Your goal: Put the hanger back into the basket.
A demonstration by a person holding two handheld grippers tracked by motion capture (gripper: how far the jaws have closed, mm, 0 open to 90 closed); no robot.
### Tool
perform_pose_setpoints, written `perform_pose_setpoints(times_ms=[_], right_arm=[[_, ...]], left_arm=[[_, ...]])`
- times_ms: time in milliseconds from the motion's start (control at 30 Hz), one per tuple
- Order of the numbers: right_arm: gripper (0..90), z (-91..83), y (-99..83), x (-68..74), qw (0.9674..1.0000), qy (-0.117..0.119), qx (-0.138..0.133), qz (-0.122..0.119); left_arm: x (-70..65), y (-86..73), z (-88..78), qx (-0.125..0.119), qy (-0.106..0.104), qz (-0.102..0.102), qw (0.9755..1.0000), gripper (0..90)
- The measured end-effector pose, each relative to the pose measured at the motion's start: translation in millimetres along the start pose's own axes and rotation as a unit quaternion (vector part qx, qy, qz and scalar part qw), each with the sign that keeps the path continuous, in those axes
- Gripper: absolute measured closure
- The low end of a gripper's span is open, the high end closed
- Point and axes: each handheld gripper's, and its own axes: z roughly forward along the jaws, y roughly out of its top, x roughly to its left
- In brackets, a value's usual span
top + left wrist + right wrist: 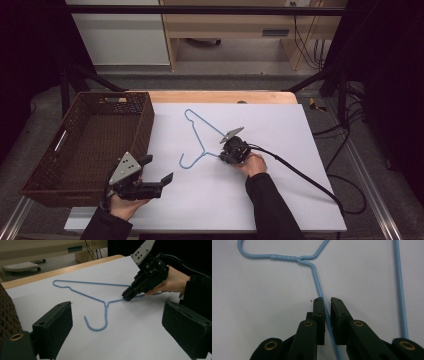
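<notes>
Now the hanger's (318, 287) wire runs between the right claw's (325, 301) closed jaws.

The left tool (156, 169) is black, with two broad, blocky jaws faced in dark matte padding. A grey three-cornered plate dotted with small holes sits on top of its body, and brass-coloured rivets mark the jaw pivots. The right tool (223, 156) has the same black build and the same grey plate above it; its slim jaw pads carry small screws, and brass rivets ring its linkage arms. A thick black cable (295, 172) trails from its rear. Behind each tool comes a dark long sleeve (270, 205).
</notes>
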Motion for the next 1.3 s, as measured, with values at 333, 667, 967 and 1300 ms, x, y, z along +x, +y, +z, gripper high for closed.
perform_pose_setpoints(times_ms=[333, 667, 967, 1300], right_arm=[[83.6, 0.0, 2.2, -0.3, 0.9996, 0.002, 0.011, -0.027], [86.6, -0.1, 2.3, -0.6, 0.9982, 0.010, 0.010, -0.058], [87.5, -3.0, 0.2, -3.0, 0.9987, 0.031, 0.014, -0.039], [87.6, -15.3, -3.0, -7.4, 0.9983, 0.053, -0.012, -0.019]], left_arm=[[-0.9, -0.2, 1.5, 0.002, -0.003, 0.001, 1.0000, 9.9], [-2.1, -0.4, 2.9, 0.004, -0.006, 0.002, 1.0000, 10.3], [-2.2, -0.6, 3.6, 0.006, -0.006, 0.002, 1.0000, 10.6], [-6.4, -2.7, 9.6, 0.013, -0.010, 0.001, 0.9999, 10.8]])
